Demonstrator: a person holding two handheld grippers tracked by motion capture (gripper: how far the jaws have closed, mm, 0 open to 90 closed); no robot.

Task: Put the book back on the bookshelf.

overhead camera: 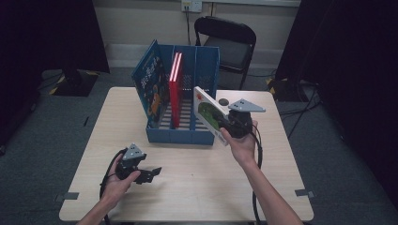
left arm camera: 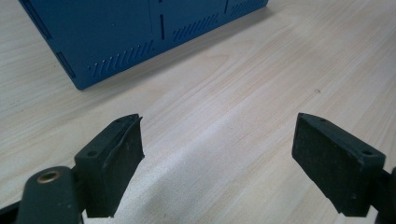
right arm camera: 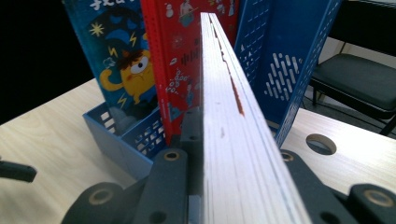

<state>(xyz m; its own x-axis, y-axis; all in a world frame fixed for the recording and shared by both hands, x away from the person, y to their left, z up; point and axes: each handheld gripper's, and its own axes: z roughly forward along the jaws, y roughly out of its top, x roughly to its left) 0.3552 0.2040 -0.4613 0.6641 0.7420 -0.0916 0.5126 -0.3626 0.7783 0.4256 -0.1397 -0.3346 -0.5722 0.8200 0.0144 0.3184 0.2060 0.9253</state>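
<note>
My right gripper (overhead camera: 224, 125) is clamped on a white-green book (overhead camera: 209, 114), tilted at frame centre beside the blue rack (overhead camera: 180, 136) – its cover txt too small to read. Left gripper (overhead camera: 151, 173) jaws apart over the table (overhead camera: 197, 183), lower left. Blue book (overhead camera: 149, 82) & red book (overhead camera: 176, 86) show chars, illegible.

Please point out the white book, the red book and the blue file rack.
white book (overhead camera: 208, 114), high view, green cover
red book (overhead camera: 175, 89), high view, front cover
blue file rack (overhead camera: 178, 136), high view, front wall

Chinese characters stand on the blue book (right arm camera: 122, 56) and the red book (right arm camera: 184, 60), too blurred to read.
</note>
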